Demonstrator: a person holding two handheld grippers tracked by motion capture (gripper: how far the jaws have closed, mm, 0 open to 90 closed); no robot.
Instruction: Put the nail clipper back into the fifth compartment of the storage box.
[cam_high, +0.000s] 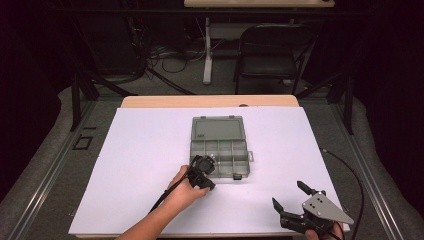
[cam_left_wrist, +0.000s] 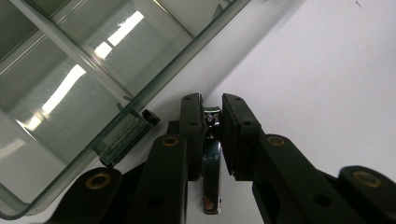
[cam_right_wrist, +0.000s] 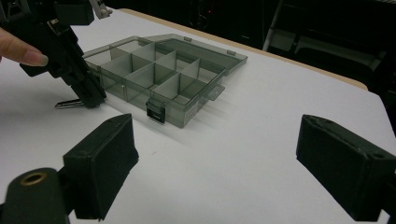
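Worktop in front of me: white sheet (cam_high: 150, 165) covered nearly all of the wooden table (cam_high: 200, 101); bare wood showed at the far edge only. Beyond that edge, approx. centre-right, a dark folding chair (cam_high: 270, 55) stood on the floor. Left of the chair was a white table leg (cam_high: 207, 50), w/ loose cables (cam_high: 170, 60) beside it. Grey carpet (cam_high: 45, 165) lay both sides of my table, and on its left strip was a black tape square (cam_high: 82, 143).
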